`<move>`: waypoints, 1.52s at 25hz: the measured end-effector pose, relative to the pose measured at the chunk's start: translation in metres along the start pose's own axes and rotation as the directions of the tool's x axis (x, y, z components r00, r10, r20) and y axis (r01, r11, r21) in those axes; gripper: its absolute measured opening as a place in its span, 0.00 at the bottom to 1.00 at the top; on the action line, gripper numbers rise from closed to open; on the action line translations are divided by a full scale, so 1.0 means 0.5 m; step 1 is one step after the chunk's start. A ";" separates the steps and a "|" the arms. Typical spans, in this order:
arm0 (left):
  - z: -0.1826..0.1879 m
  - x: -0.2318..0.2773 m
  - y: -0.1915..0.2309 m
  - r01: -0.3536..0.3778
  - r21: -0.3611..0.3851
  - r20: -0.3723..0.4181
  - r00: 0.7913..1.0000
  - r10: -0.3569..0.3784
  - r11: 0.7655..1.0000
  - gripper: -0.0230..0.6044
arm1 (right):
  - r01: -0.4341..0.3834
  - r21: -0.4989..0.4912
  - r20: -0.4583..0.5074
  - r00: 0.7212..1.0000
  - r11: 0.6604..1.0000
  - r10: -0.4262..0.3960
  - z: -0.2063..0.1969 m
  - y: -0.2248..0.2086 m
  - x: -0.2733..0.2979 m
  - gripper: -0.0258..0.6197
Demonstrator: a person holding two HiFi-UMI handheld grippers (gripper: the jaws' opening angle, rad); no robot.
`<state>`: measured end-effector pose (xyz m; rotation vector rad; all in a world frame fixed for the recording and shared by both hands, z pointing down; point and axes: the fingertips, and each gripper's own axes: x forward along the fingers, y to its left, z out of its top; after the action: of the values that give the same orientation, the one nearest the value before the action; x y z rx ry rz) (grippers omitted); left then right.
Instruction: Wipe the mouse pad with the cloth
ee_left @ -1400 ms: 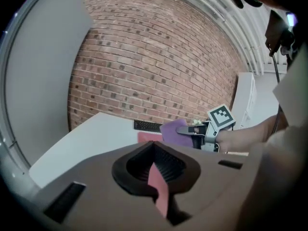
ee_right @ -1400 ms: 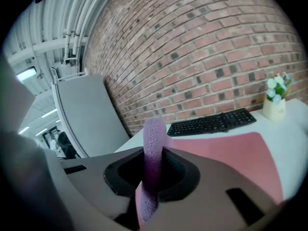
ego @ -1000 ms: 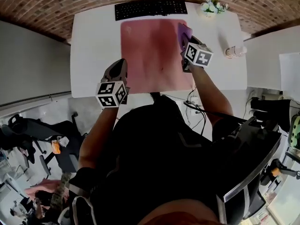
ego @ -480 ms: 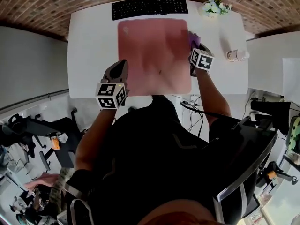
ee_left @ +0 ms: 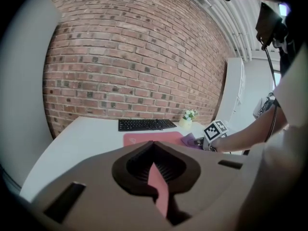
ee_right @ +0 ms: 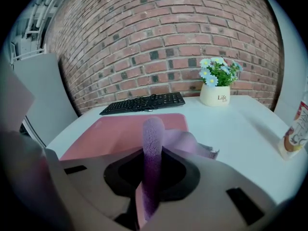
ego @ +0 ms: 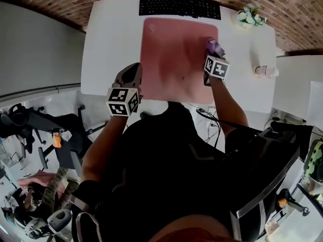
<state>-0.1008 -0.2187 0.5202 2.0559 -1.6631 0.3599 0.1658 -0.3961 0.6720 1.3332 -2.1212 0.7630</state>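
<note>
On my left, the left gripper (ego: 132,70) sits at the near left corner of the mouse pad (ego: 174,49), over the pad's left edge. In the left gripper view its jaws are drawn together, with only a thin slit between them. A sliver of pink shows in that slit, and I cannot tell whether the jaws touch the pad or I am only seeing it below them.

The pink pad lies flat on the white worktop (ego: 111,39), with its long side running away from me. A black keyboard (ego: 179,6) lies just beyond its far edge, close to the brick wall (ee_right: 159,37).

Moving right, the purple cloth (ee_right: 151,148) is at the pad's right edge, toward the far corner. The right gripper (ego: 211,55) has it clenched. In the right gripper view a thick fold of fuzzy cloth stands upright between the jaws. The rest of the cloth spills forward and to the right, part on the pink surface and part trailing onto the bare worktop just beside the pad.

Further right, a small white pot of blue and white flowers (ee_right: 215,88) stands near the far right corner of the worktop, well apart from the cloth. A bottle (ego: 266,72) lies by the right edge of the worktop. Its label is too blurred for me to read.
</note>
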 end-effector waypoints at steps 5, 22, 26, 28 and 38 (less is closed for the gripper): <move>-0.008 -0.010 0.012 -0.011 -0.015 -0.001 1.000 0.011 1.000 0.04 | -0.023 -0.010 -0.010 1.000 1.000 0.023 0.000 0.029 0.011 0.13; -0.020 -0.060 0.047 -0.079 -0.070 0.022 0.996 0.081 0.994 0.04 | -0.127 -0.062 -0.058 0.991 0.990 0.124 -0.004 0.159 0.048 0.12; -0.027 -0.070 0.053 -0.096 -0.090 0.022 0.995 0.098 0.991 0.04 | -0.157 -0.066 -0.067 0.986 0.985 0.153 -0.004 0.195 0.057 0.13; -0.029 -0.075 0.056 -0.106 -0.098 0.023 0.994 0.109 0.989 0.04 | -0.172 -0.064 -0.071 0.983 0.983 0.168 -0.002 0.215 0.060 0.13; -0.038 -0.113 0.086 -0.164 -0.132 0.037 0.985 0.170 0.978 0.04 | -0.279 -0.120 -0.114 0.957 0.953 0.266 -0.005 0.342 0.086 0.12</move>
<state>-0.1538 -0.1678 0.5174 1.8510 -1.8440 0.2520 -0.0069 -0.3598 0.6712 0.9249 -2.2621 0.7597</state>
